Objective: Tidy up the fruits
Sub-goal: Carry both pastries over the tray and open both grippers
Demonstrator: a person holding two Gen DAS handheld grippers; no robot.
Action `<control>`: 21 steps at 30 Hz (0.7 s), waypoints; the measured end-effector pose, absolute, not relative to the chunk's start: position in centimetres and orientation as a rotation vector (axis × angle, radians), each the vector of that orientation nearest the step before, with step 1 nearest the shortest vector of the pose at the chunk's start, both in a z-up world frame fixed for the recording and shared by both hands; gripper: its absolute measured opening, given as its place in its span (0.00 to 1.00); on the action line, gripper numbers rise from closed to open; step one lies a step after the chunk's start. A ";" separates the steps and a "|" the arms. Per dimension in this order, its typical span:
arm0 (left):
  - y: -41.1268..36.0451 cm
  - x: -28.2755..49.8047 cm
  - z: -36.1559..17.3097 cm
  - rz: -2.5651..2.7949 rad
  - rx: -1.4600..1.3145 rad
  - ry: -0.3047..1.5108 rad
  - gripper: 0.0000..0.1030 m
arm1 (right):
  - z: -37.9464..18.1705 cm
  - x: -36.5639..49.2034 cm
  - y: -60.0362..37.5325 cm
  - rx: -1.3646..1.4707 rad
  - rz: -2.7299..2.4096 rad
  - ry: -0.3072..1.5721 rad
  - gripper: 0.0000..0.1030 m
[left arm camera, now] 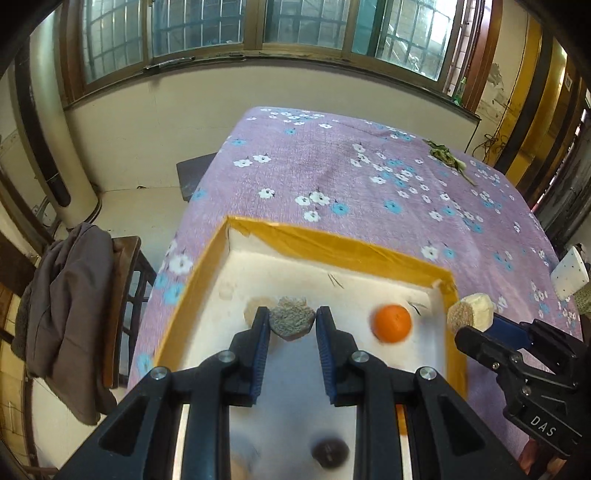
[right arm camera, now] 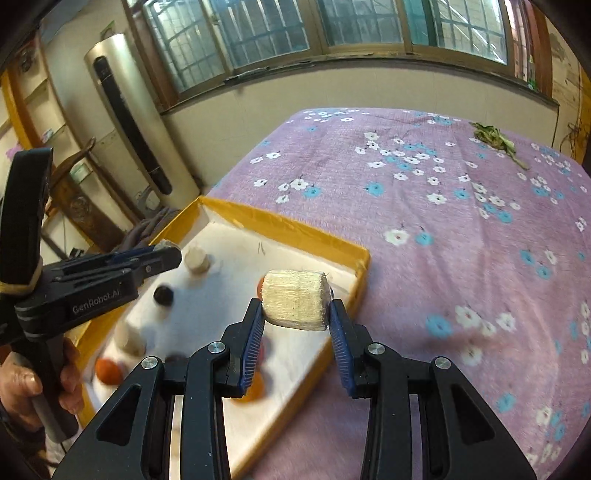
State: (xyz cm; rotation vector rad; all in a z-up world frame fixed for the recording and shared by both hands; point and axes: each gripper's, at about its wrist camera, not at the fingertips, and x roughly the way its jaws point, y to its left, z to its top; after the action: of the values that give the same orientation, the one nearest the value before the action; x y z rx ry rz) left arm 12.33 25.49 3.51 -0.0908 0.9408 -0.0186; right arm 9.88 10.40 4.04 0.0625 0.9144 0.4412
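Left to right: a chair (left arm camera: 122,314) draped with a grey jacket (left arm camera: 62,295) stands beside the worktop (left arm camera: 369,177), which wears a purple floral cloth. On it lies a white tray (left arm camera: 332,243) with a yellow rim. Left tongs (left arm camera: 291,325), over the tray, clamped on a grey-brown corn piece (left arm camera: 291,321). An orange (left arm camera: 392,323) rests on the tray floor near its right wall. Right tongs (right arm camera: 295,314), above the tray's right edge, clamped on a pale corn-cob section (right arm camera: 295,299).

Home interior, lived-in room.
Floral purple tablecloth (left arm camera: 369,192) over bench, barred windows (left arm camera: 207,29), standing air conditioner (right arm camera: 136,122), jacket (left arm camera: 70,306) hung on wooden chair (left arm camera: 125,280), cream walls.
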 end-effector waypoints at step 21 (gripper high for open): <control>25.3 18.5 -0.6 -0.075 -0.066 1.036 0.27 | 0.3 15.6 14.1 0.081 0.385 1.019 0.34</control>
State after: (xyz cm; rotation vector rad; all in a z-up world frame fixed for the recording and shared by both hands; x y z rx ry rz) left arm 18.47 25.30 -0.62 -0.0656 1.0357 -0.0747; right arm 15.55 14.06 0.35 0.0807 1.0187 0.3848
